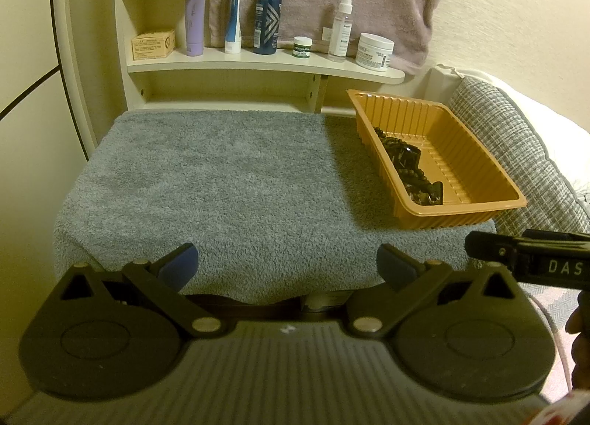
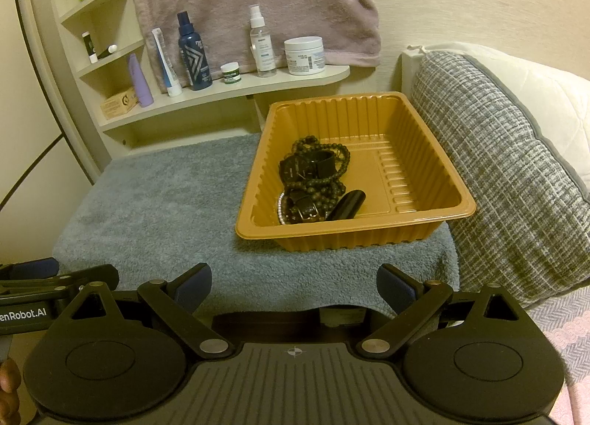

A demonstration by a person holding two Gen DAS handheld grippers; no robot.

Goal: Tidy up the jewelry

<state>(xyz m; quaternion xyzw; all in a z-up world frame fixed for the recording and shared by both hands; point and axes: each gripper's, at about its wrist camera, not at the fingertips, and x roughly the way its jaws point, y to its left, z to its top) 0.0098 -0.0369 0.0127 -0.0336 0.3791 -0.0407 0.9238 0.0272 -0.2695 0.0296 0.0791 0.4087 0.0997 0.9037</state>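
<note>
1. On the right side of the grey towel [image 2: 155, 203], the orange tray [image 2: 424, 122] is sitting beside a checked cushion [image 2: 497, 174].
2. Inside the tray, a dark bead necklace [image 2: 332, 152], a black watch [image 2: 295, 170], a pearl strand [image 2: 282, 209] and a black tube [image 2: 346, 205] are lying heaped together.
3. Both the left gripper [image 1: 287, 262] and the right gripper [image 2: 295, 283] are hovering at the towel's near edge, jaws standing wide apart and holding nothing.
4. Behind, a shelf [image 1: 258, 63] is carrying toiletry bottles.
</note>
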